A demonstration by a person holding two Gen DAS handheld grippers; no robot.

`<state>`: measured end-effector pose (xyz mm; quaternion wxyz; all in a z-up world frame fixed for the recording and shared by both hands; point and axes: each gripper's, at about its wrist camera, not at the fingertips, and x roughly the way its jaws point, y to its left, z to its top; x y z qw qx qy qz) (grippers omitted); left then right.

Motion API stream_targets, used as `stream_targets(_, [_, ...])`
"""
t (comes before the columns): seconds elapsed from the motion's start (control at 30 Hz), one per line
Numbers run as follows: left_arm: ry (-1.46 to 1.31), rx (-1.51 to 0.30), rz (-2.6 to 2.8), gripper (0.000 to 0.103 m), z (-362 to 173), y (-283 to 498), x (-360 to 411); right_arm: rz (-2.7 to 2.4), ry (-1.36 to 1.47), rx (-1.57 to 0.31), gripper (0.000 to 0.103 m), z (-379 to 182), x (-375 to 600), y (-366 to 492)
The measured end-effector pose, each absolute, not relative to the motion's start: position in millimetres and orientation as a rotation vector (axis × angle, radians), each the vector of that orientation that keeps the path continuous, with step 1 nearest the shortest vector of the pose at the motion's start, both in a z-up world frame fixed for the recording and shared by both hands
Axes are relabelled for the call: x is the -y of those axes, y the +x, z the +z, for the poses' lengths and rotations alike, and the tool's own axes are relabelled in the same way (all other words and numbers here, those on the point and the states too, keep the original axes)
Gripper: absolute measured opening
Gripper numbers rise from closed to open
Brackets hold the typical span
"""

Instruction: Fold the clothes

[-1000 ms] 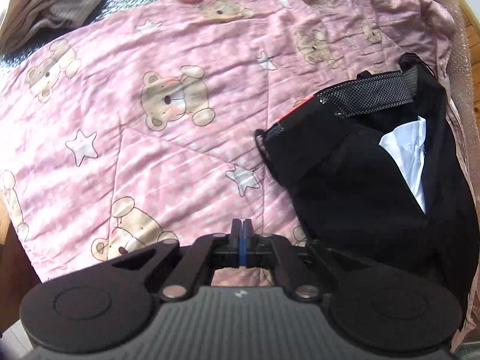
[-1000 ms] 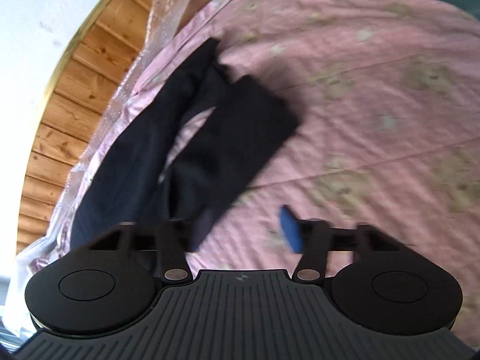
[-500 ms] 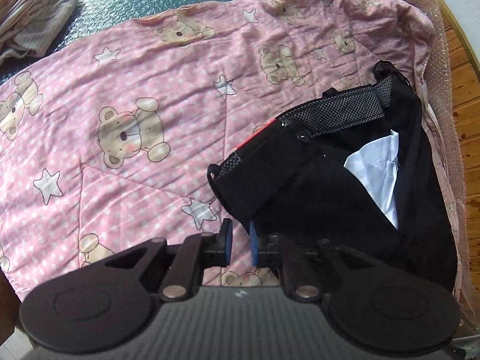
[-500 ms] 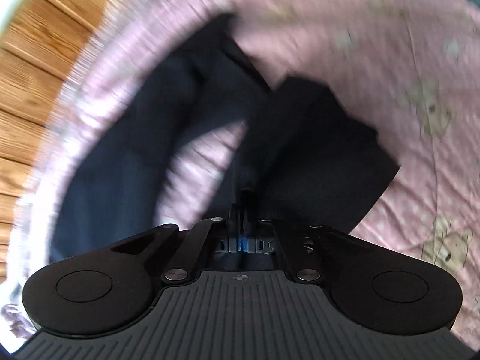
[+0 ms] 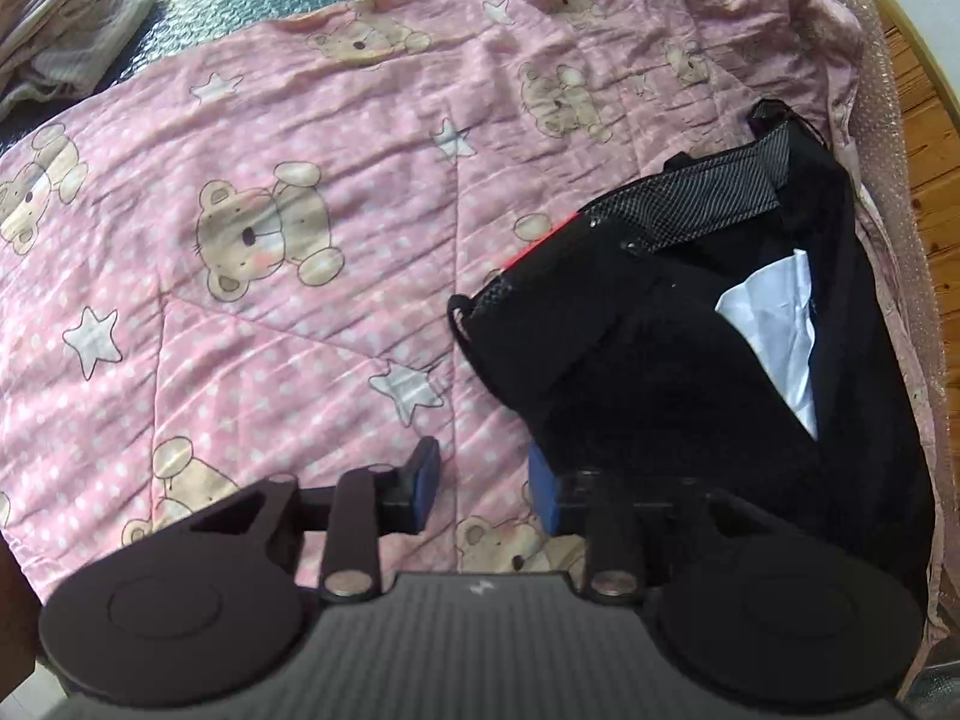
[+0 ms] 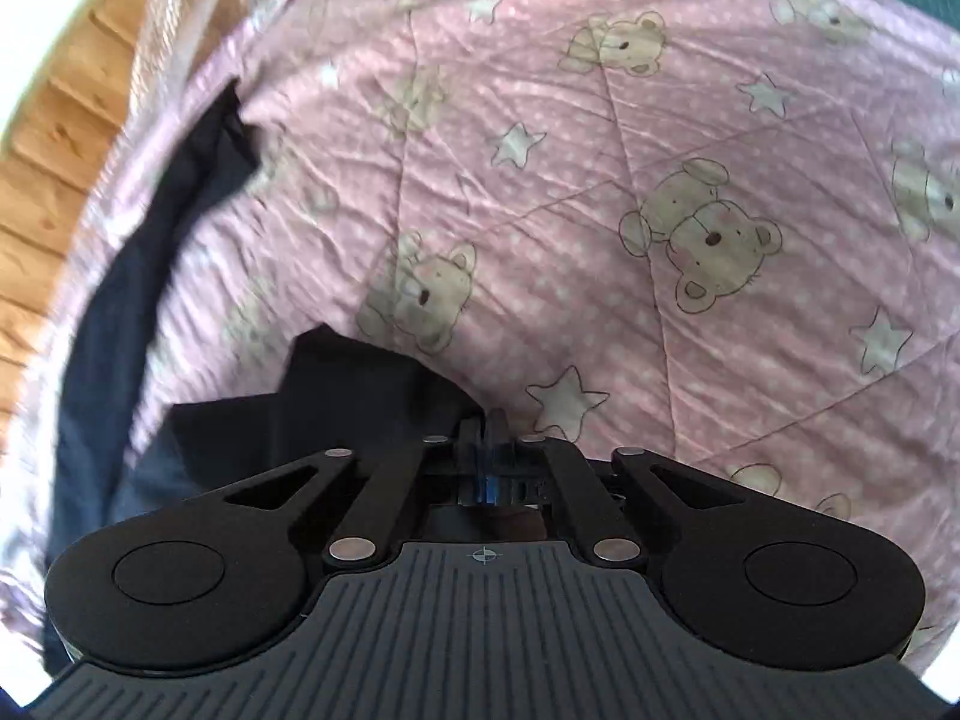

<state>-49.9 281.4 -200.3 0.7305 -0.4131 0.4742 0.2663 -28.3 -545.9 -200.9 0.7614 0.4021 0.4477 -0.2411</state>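
Black trousers lie along the pink bear-print quilt, beside its bubble-wrap-edged side, mesh waistband at the far end. The left gripper, fingers spread, hovers at their near edge. The right gripper pinches a trouser fold; open quilt stretches beyond.

Black ribbed gripper bodies, round hubs, silver pivot screws, blue-padded fingers.

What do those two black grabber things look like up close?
Both grippers are black plastic. The left gripper has two short fingers with blue pads, jointed arms with silver rivets, and a big round disc on each side. Its ribbed body carries a tiny lightning-like mark. The right gripper looks alike, with blue pads and a small crosshair mark. No cables or sleeves show.
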Motion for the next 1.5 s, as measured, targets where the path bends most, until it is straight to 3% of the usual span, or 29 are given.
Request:
stream_targets(0.1, [-0.887,-0.980,0.593,0.061,-191,-41,-280,-0.552,0.864,-0.953,0.039,-202,547,-33])
stream_targets(0.33, [-0.822,-0.978,0.643,0.064,-212,-4,-275,-0.659,0.774,-0.772,0.060,-186,559,-42])
stream_targets(0.37, [-0.769,-0.981,0.659,0.062,-211,1,-271,-0.704,0.808,-0.746,0.061,-186,565,-43])
stream_targets(0.4, [-0.715,-0.984,0.674,0.041,-211,5,-267,-0.730,0.919,-0.722,0.061,-190,578,-49])
stream_targets(0.43, [-0.679,-0.984,0.680,0.028,-210,8,-264,-0.756,1.022,-0.699,0.060,-193,591,-54])
stream_targets(0.5, [-0.667,-0.977,0.667,0.014,-209,7,-265,-0.793,1.105,-0.703,0.059,-194,606,-58])
stream_targets(0.63, [-0.698,-0.957,0.641,0.012,-202,1,-270,-0.584,0.728,-0.849,0.063,-174,558,-33])
stream_targets(0.7, [-0.686,-0.963,0.630,0.012,-200,0,-269,-0.451,0.544,-0.906,0.089,-171,520,-24])
stream_targets(0.87, [-0.679,-0.969,0.627,0.012,-196,1,-268,-0.124,0.076,-1.009,0.092,-164,426,-1])
stream_targets(0.93, [-0.667,-0.983,0.630,0.012,-195,4,-268,-0.137,-0.141,-1.062,0.087,-181,405,3])
stream_targets(1.0, [-0.657,-0.995,0.632,0.012,-196,6,-269,-0.109,-0.230,-1.102,0.058,-192,409,7])
stream_targets(1.03, [-0.650,-1.001,0.633,0.012,-196,7,-268,-0.077,-0.239,-1.118,0.049,-194,415,10])
stream_targets(1.07, [-0.642,-1.006,0.634,0.012,-196,7,-268,-0.058,-0.216,-1.136,0.003,-188,426,17])
stream_targets(1.13, [-0.628,-1.013,0.637,0.012,-196,8,-266,-0.080,-0.101,-1.124,0.000,-170,459,33])
stream_targets(1.2, [-0.615,-1.021,0.641,0.012,-197,9,-265,-0.165,0.241,-1.002,0.000,-147,516,46])
stream_targets(1.23, [-0.609,-1.026,0.643,0.012,-198,9,-264,-0.219,0.427,-0.900,0.002,-140,546,45])
stream_targets(1.3, [-0.596,-1.041,0.644,0.013,-200,10,-262,-0.298,0.632,-0.764,0.033,-141,584,33])
stream_targets(1.33, [-0.588,-1.047,0.644,0.013,-201,10,-261,-0.321,0.668,-0.744,0.068,-144,594,27])
stream_targets(1.37, [-0.578,-1.050,0.643,0.013,-202,10,-260,-0.344,0.702,-0.724,0.075,-148,604,21])
stream_targets(1.5, [-0.578,-1.047,0.636,0.013,-198,2,-254,-0.431,0.828,-0.649,0.072,-162,644,-4])
